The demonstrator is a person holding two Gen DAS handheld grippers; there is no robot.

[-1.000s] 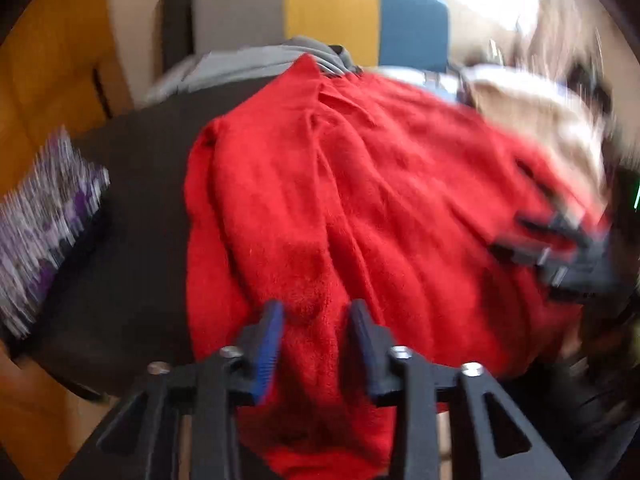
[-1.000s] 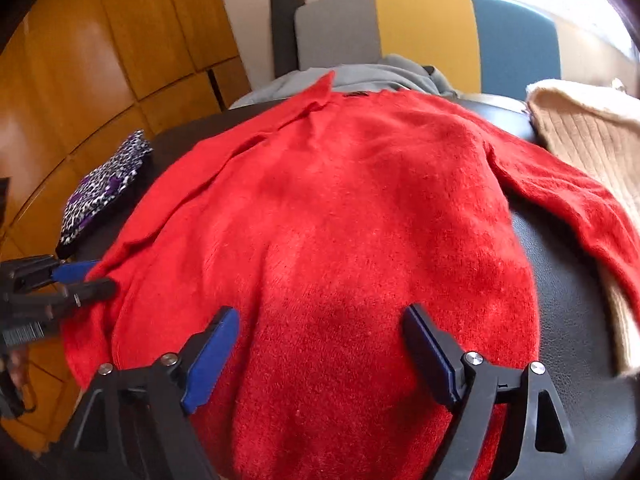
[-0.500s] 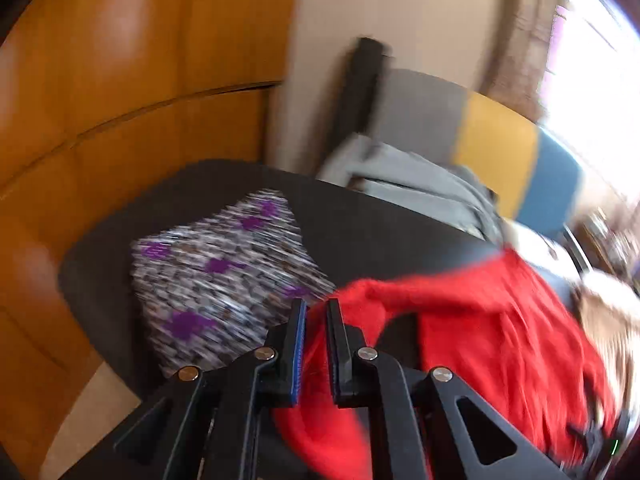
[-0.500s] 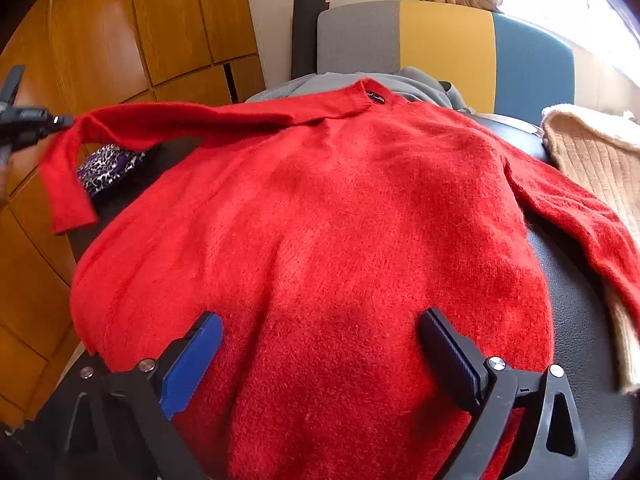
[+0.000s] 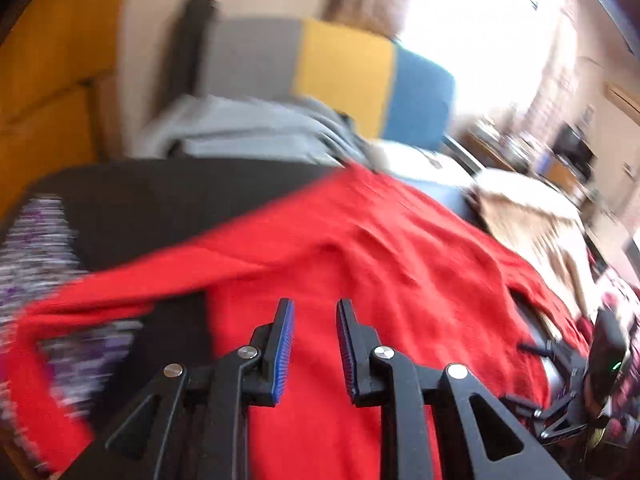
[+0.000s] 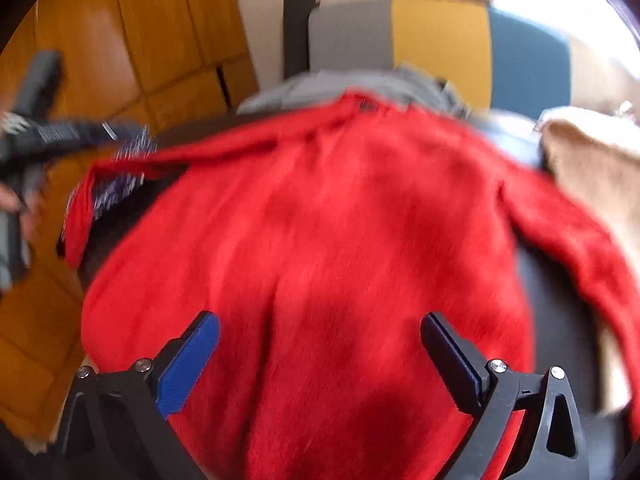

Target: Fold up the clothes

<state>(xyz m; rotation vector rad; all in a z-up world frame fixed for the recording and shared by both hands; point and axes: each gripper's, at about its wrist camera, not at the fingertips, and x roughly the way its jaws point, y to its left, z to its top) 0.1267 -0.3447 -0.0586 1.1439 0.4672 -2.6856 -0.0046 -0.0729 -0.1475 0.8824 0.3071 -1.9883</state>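
A red sweater lies spread on the dark table. Its left sleeve stretches out to the left, its cuff draped over a patterned cloth. My left gripper hovers above the sweater's left side. Its jaws are opening and nothing is pinched between them. In the right wrist view it shows blurred at the far left. My right gripper stands wide open over the sweater's lower body, with red knit beneath it but not gripped. The right sleeve trails off to the right.
A purple-patterned cloth sits at the table's left end. A grey garment lies at the back and a beige knit at the right. A grey, yellow and blue chair back stands behind, with wooden panels on the left.
My left gripper drew the left sleeve out to the left while shut on it, then let it go and swung back over the sweater. My right gripper opened wider.
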